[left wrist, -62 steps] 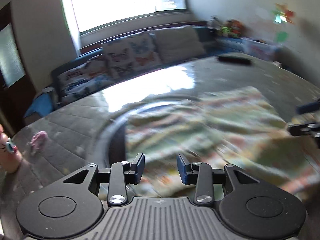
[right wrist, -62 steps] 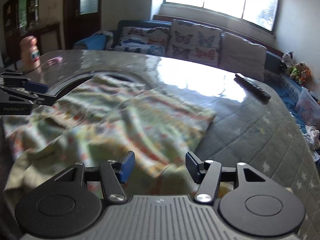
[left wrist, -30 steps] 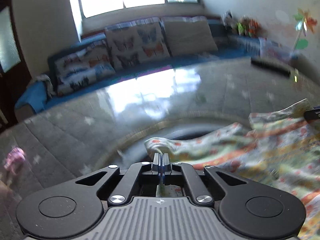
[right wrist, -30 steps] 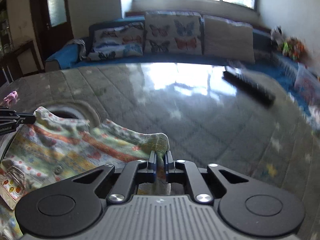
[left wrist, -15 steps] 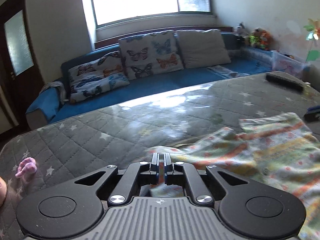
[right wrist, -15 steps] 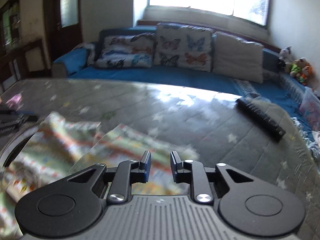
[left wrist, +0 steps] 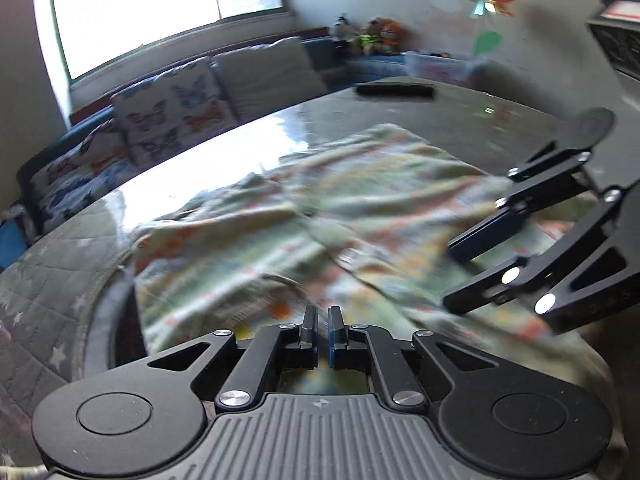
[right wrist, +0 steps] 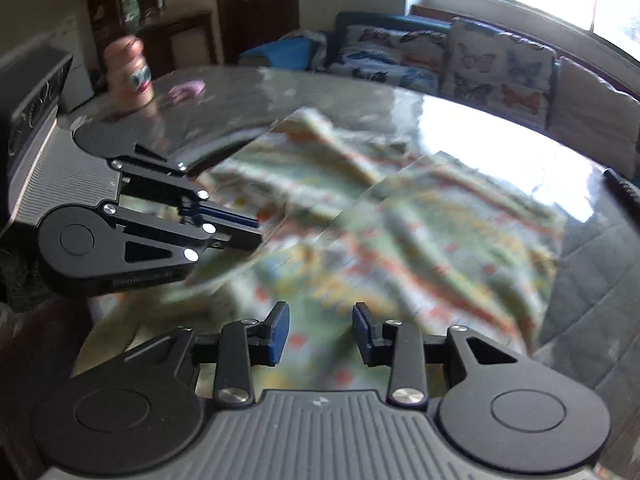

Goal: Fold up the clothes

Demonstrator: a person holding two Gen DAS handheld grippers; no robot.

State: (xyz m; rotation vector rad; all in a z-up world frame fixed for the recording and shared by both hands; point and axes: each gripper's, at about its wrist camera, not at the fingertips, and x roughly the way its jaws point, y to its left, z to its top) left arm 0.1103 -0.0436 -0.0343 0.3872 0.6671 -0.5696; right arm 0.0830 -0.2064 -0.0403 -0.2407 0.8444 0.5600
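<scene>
Moved since earlier: both grippers, which half a second ago pointed out toward the sofa with the garment's far edge at their tips, now look down on the garment (right wrist: 420, 240) from its near side, and a doubled layer lies across it.
Garment: a green, orange and yellow patterned piece, spread on the glossy grey table (left wrist: 500, 120); blur hides what kind of clothing it is.
Fold state: one flap lies over the rest, its slanted edge crossing the middle of the garment; judged as a first fold laid, loosely and with wrinkles.
Left gripper (left wrist: 319, 330): over the garment's near edge, jaws pinched nearly together; whether a sliver of cloth is caught between them cannot be told, since the slot is dark and blurred.
Right gripper (right wrist: 320, 334): just right of the left one, above the garment's near half; its jaws have just been opening and stand apart with only the cloth lying below, nothing held.
Around the garment: a dark remote (left wrist: 394, 90) beyond its far edge, a pink bottle (right wrist: 130, 72) and a small pink thing (right wrist: 187, 90) off its left side, well apart from it.
Done: probably the first fold.
Left: letting go on the left side if anything is held, smoothing, then at least one more fold to make a compact stack.
Risk: the top layer sits askew, so the next fold may come out uneven.
</scene>
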